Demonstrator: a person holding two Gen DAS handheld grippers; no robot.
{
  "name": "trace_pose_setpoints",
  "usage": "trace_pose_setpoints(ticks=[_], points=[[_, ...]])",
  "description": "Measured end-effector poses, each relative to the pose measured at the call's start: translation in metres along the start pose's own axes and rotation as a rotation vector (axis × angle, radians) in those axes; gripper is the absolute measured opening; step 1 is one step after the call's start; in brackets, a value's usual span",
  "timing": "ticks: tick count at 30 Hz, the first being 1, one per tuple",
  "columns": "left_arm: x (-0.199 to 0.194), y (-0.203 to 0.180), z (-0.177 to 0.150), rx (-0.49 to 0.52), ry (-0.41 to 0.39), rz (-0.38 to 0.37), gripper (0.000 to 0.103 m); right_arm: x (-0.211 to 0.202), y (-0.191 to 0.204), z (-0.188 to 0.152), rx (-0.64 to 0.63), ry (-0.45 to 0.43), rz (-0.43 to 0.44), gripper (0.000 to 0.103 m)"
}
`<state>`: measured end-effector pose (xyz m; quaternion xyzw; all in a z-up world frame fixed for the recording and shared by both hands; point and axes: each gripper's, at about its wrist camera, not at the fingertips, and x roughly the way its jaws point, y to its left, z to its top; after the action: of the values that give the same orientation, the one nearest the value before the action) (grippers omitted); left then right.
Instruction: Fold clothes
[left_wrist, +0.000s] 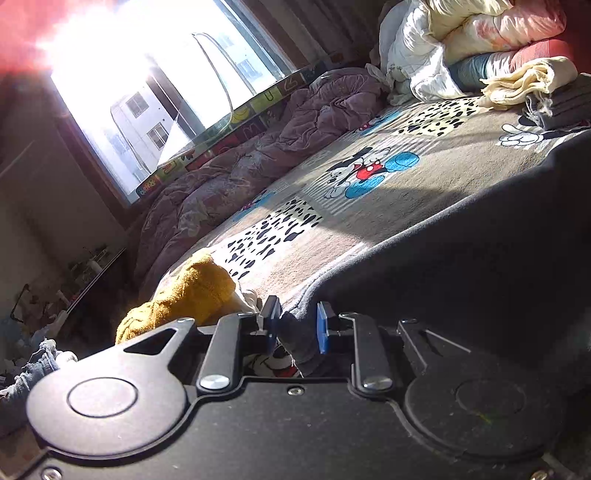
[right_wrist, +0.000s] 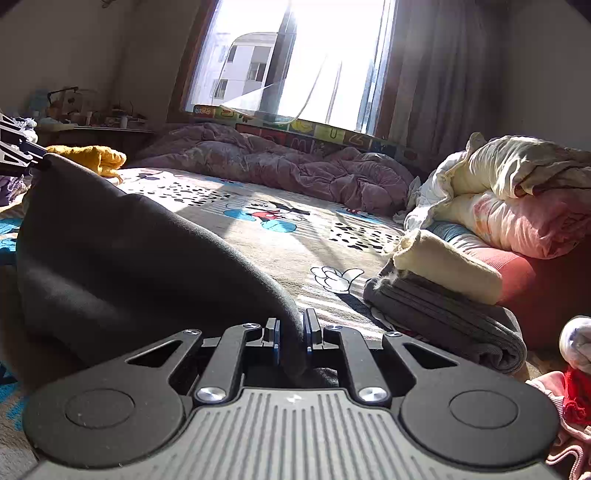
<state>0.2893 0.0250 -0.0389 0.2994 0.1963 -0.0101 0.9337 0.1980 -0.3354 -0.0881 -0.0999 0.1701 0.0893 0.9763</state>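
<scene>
A dark charcoal garment (left_wrist: 461, 243) hangs stretched between my two grippers above the cartoon-print bed cover (left_wrist: 369, 173). My left gripper (left_wrist: 297, 326) is shut on one corner of it, the fabric pinched between the blue pads. My right gripper (right_wrist: 291, 334) is shut on the opposite corner of the same garment (right_wrist: 122, 251), which rises to the left where the left gripper (right_wrist: 22, 151) shows at the frame's edge. The cloth sags between the two grips.
A folded stack, cream cloth on grey knit (right_wrist: 443, 291), lies on the bed (right_wrist: 295, 251) at the right, by heaped duvets (right_wrist: 517, 192). A mustard garment (left_wrist: 188, 291) sits at the bed's left edge. A purple quilt (right_wrist: 277, 166) lies under the window. Pink and red clothes (right_wrist: 569, 413) lie low right.
</scene>
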Motion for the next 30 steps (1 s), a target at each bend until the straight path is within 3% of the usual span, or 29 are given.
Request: trace_pose_setpoints(ticks=[9, 11, 13, 15, 16, 19, 23, 25, 28, 30], points=[[0.055, 0.0, 0.005, -0.022, 0.163, -0.086, 0.02, 0.033, 0.0, -0.005, 0.053, 0.068, -0.019, 0.014], [0.067, 0.002, 0.006, -0.047, 0.215, -0.115, 0.025, 0.04, 0.002, -0.007, 0.055, 0.081, -0.035, 0.018], [0.07, 0.017, 0.006, -0.177, 0.207, -0.099, 0.035, 0.044, 0.004, -0.008, 0.054, 0.092, -0.058, 0.027], [0.061, 0.045, 0.001, -0.387, 0.196, -0.054, 0.047, 0.043, 0.005, -0.008, 0.057, 0.094, -0.092, 0.041], [0.053, 0.056, -0.003, -0.456, 0.185, -0.022, 0.043, 0.041, 0.003, -0.007, 0.063, 0.087, -0.107, 0.049], [0.033, 0.081, -0.025, -0.631, 0.159, -0.045, 0.042, 0.031, -0.001, -0.004, 0.071, 0.056, -0.149, 0.052], [0.018, 0.093, -0.055, -0.842, 0.159, -0.178, 0.042, 0.01, 0.01, 0.005, 0.023, -0.055, -0.17, 0.051], [0.024, 0.085, -0.064, -0.883, 0.197, -0.215, 0.042, 0.007, 0.022, 0.007, -0.005, -0.071, -0.102, 0.047], [0.033, 0.075, -0.067, -0.932, 0.206, -0.26, 0.039, 0.014, 0.041, 0.006, -0.034, -0.021, 0.0, 0.046], [0.034, 0.069, -0.059, -0.9, 0.199, -0.256, 0.02, 0.027, 0.047, 0.001, -0.033, 0.063, 0.025, 0.046]])
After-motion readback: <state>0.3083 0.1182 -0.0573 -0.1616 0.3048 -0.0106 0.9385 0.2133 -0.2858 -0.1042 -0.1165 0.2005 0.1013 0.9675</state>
